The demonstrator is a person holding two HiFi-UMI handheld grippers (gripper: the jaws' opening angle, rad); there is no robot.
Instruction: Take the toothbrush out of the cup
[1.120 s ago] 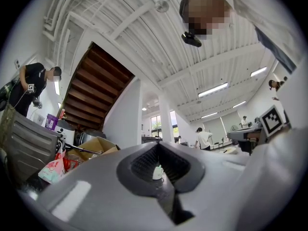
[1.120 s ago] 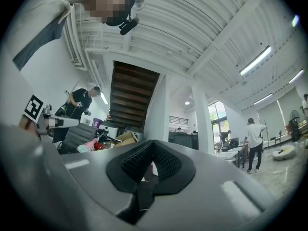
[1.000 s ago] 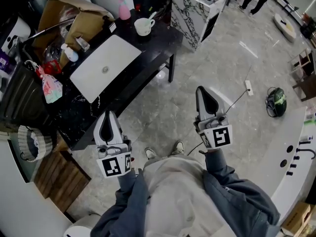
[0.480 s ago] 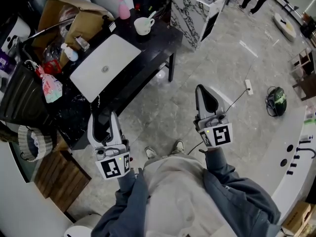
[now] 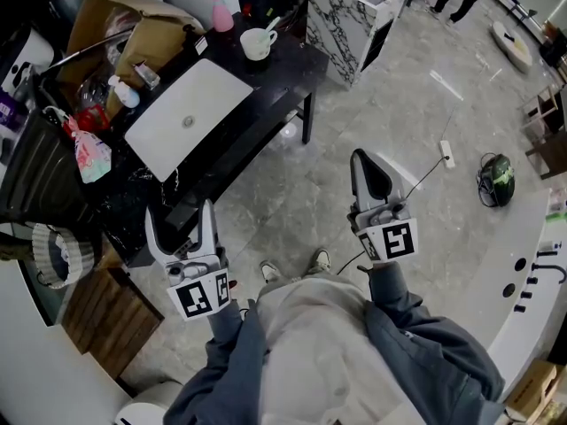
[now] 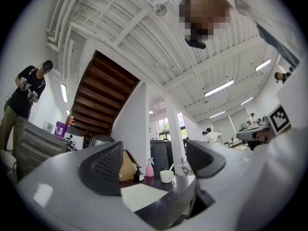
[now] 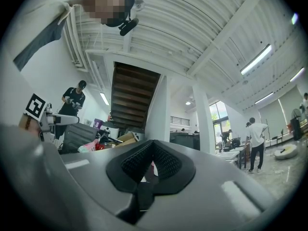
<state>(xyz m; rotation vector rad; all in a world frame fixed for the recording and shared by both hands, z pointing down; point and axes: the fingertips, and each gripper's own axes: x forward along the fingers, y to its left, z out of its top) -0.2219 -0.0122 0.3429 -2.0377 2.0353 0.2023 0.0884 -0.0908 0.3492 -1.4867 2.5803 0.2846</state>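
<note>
A white cup (image 5: 258, 44) stands at the far end of the black table (image 5: 283, 82), with a pale toothbrush (image 5: 273, 27) leaning out of it. The left gripper view shows the cup (image 6: 167, 176) and the toothbrush (image 6: 171, 168) small and distant between the jaws. My left gripper (image 5: 180, 224) hovers over the table's near corner, well short of the cup. Its jaws are opening, spread wide with nothing between them. Over the floor, my right gripper (image 5: 365, 171) stays shut and empty, its pads (image 7: 163, 161) meeting.
On the table lie a white rectangular board (image 5: 188, 113), a pink spray bottle (image 5: 222, 16) and a cardboard box (image 5: 133, 34). A marble-patterned cabinet (image 5: 350, 20) stands beyond the table. A power strip (image 5: 447, 155) and a helmet (image 5: 496, 182) lie on the floor. People stand in the background.
The left gripper's jaws have spread from shut to wide apart. The right gripper has not moved.
</note>
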